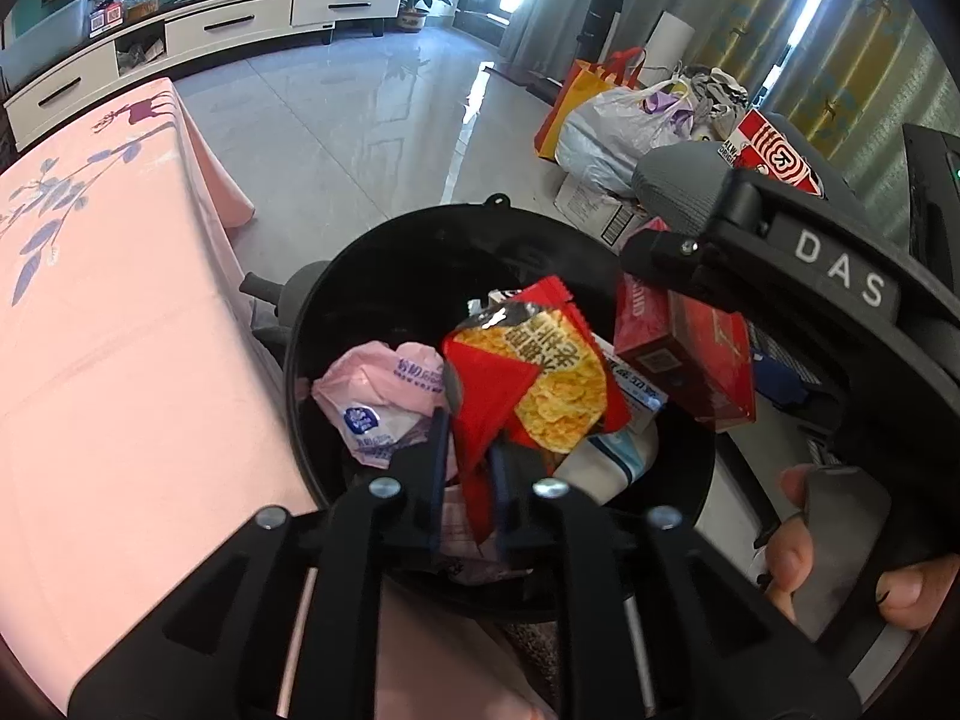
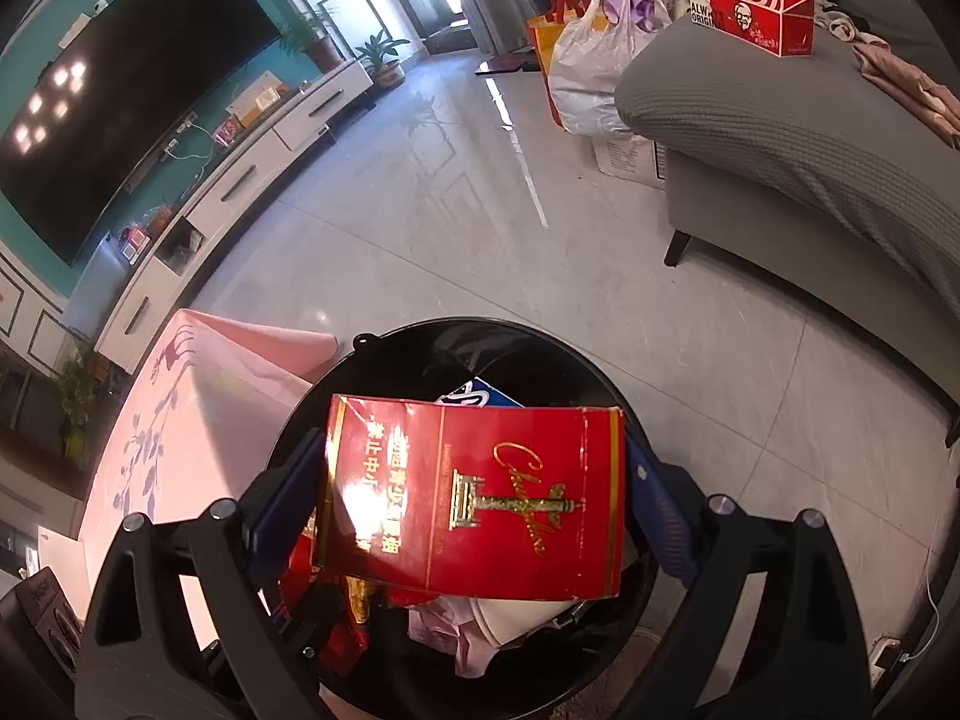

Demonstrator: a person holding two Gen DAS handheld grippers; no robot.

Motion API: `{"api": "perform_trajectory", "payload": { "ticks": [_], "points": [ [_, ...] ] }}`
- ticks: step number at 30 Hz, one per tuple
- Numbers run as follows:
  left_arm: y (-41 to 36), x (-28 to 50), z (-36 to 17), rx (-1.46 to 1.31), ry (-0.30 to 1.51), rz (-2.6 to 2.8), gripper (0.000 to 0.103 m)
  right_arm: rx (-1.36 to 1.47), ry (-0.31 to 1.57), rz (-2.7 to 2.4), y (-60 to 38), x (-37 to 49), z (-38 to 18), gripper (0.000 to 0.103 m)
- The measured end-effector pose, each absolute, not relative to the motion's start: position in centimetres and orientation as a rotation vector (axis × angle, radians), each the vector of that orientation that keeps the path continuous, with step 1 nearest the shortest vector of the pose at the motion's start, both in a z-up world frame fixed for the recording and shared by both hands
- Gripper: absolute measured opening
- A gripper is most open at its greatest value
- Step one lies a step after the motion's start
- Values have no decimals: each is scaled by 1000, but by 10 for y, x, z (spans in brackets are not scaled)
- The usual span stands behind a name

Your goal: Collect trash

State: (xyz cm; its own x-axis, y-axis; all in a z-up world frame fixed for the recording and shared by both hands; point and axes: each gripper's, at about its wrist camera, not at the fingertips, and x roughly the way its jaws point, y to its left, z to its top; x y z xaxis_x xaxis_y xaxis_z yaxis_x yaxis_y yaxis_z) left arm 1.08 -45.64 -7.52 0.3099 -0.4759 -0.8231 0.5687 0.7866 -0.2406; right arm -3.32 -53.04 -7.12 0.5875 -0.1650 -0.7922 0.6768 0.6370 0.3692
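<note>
A black round bin (image 1: 420,222) stands beside the table and holds trash. In it lie a crumpled pink wrapper (image 1: 372,396), a red and yellow snack bag (image 1: 540,384) and a white cup (image 1: 612,456). My left gripper (image 1: 471,468) hangs over the bin's near side. Its jaws stand a little apart, with the snack bag's red tail loose between them. My right gripper (image 2: 474,447) is shut on a red cigarette box (image 2: 474,498), gripped by its two side edges above the bin (image 2: 540,336). The left wrist view shows that box (image 1: 690,354) over the bin's right side.
A table under a pink cloth (image 1: 120,330) borders the bin on the left. A grey sofa (image 2: 780,138) with a red and white carton (image 2: 750,0) stands at the right, with plastic bags (image 2: 588,60) beside it. A hand (image 1: 798,552) grips the right gripper's handle. Glossy tiled floor lies beyond.
</note>
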Motion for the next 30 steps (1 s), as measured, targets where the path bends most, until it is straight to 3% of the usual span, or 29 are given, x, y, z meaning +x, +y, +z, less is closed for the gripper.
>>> {"api": "perform_trajectory", "payload": {
  "ticks": [1, 4, 9, 16, 30],
  "points": [
    [-455, 11, -74, 101, 1045, -691, 37, 727, 798, -539, -530, -34, -70, 92],
    [-453, 9, -67, 98, 1017, -684, 61, 733, 789, -526, -530, -36, -67, 93],
    [-447, 6, -53, 81, 970, -690, 86, 732, 760, -528, -529, -44, -58, 99],
    [-436, -1, -30, 71, 909, -691, 100, 701, 706, -529, -525, -59, -39, 100],
    [-415, -10, -3, 78, 859, -661, 100, 582, 602, -540, -510, -89, 2, 100]
  ]
}}
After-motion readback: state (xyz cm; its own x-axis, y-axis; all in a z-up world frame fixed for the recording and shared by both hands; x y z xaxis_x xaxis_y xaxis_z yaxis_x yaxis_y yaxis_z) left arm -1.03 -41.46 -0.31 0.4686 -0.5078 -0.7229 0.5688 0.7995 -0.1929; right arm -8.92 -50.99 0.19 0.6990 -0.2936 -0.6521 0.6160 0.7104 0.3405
